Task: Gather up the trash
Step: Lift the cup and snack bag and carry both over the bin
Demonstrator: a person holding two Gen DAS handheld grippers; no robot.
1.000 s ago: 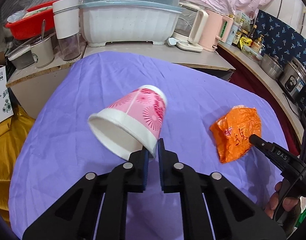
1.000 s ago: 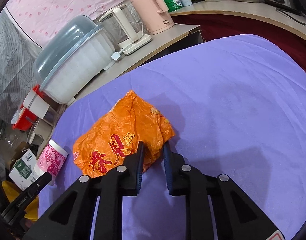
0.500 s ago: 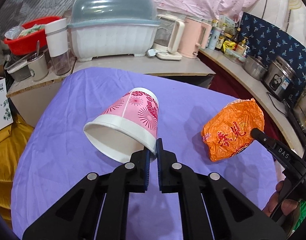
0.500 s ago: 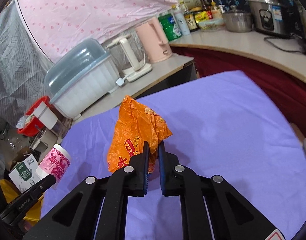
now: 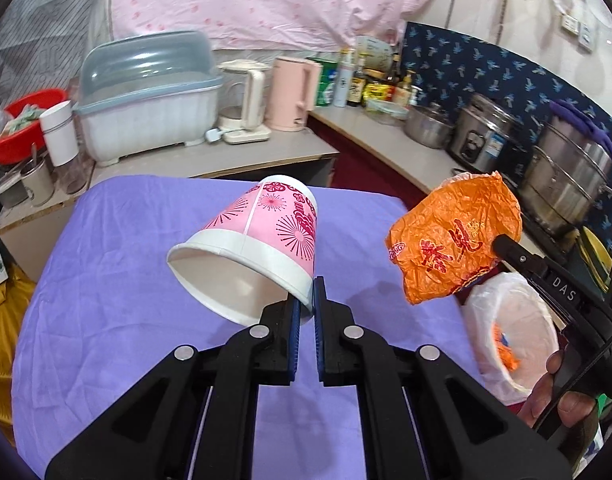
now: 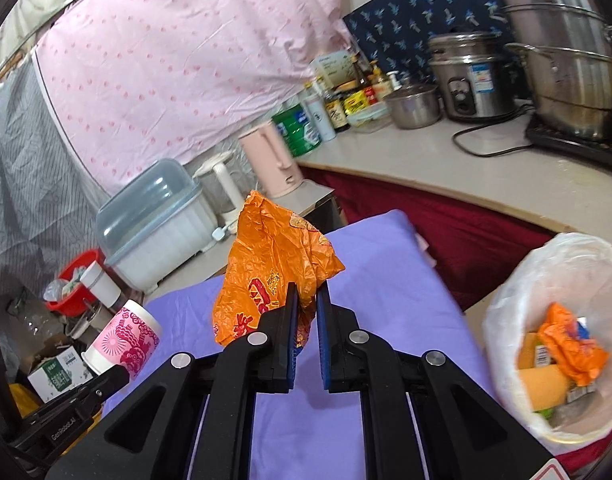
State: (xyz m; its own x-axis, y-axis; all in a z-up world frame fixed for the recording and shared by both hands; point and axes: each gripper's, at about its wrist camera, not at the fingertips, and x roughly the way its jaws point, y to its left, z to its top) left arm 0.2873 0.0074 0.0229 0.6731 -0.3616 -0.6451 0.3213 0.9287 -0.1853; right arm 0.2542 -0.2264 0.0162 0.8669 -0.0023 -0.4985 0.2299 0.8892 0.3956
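Left gripper (image 5: pixel 304 294) pinches one pink paper cup (image 5: pixel 262 240); right gripper (image 6: pixel 306 300) clamps one crumpled orange wrapper (image 6: pixel 274 260) near one white-lined bin (image 6: pixel 505 300).

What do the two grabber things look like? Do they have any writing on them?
Both are black plastic. The left gripper and right gripper each have two fingers with blue pads inside and round silver bolts. One side reads "DAS" in white; the other reads "GenRobot.AI". A thin black cable hangs by the right handle.
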